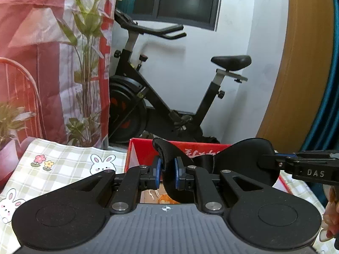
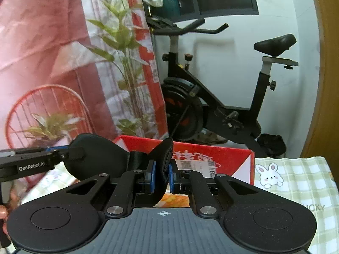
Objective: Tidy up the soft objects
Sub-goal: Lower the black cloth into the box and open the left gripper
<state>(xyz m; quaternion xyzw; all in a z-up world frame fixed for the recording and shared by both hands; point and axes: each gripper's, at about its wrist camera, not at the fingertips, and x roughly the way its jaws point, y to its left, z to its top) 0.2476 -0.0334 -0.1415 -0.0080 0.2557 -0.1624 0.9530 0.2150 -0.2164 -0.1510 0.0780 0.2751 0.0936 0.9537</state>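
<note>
Above the red box (image 1: 135, 154) on the desk (image 1: 63, 165): black eye mask (image 1: 243, 160) stretched between left gripper (image 1: 168, 172) and right gripper (image 2: 162, 175), each pinching an end; could snag the rim or slip if pulled apart.

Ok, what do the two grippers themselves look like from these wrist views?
Both match: the left gripper and right gripper have matte black linkage arms with silver rivets, blue finger pads, and a ribbed grey base bearing a small crosshair mark. White lettering runs along their sides: "GenRobot.AI" on the left, "DAS" on the right.
</note>
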